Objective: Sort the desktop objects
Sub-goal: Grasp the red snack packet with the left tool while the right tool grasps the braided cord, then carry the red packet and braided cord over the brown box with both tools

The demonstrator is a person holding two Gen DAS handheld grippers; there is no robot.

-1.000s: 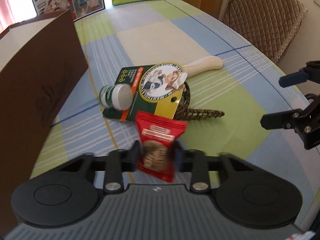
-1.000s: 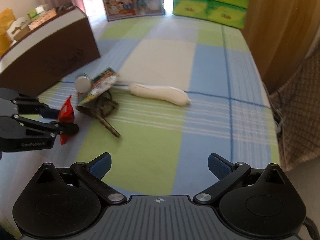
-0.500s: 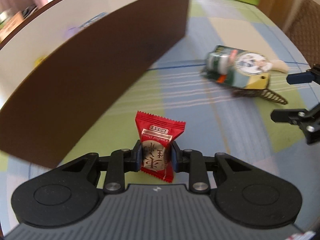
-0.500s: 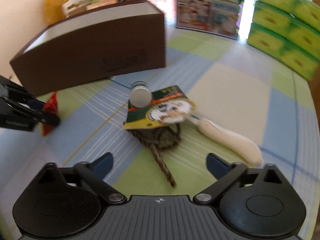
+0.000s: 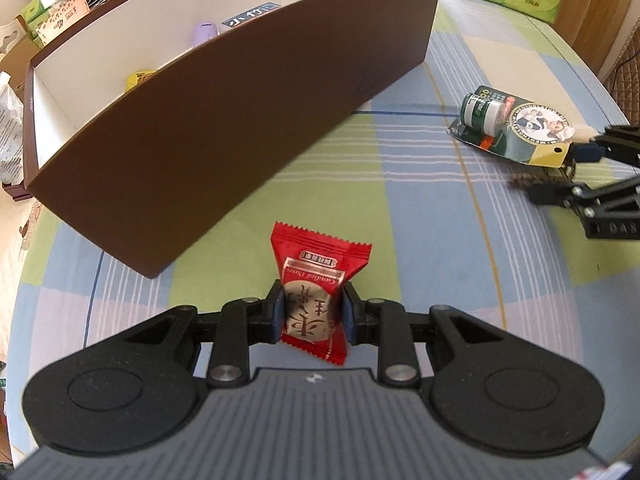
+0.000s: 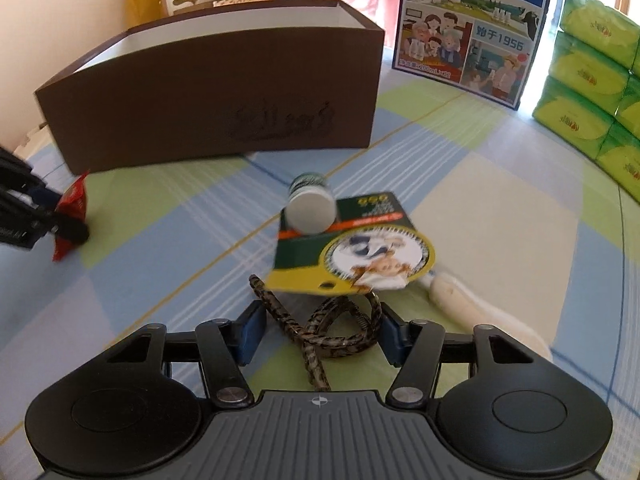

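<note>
Left gripper [image 5: 312,316] was clamped on a red foil snack packet [image 5: 316,292], pads pinching its padded middle, packet held upright above the checked tablecloth [image 5: 420,216] just short of the brown cardboard box with white inner walls [image 5: 224,120]. Packet judged light, crinkly and slippery; the grip across the filled centre looked sound, the crimped ends would slide.

Right gripper [image 6: 320,330] hung over a dark braided cord with a metal ring [image 6: 320,328], jaws closing, the cord's loops between them but the pads not yet pressing. Cord judged limp and light; best taken at the bunched loops, not the trailing tail. A green carded small bottle [image 6: 340,236] overlapped the cord's far end and may drag along.
</note>
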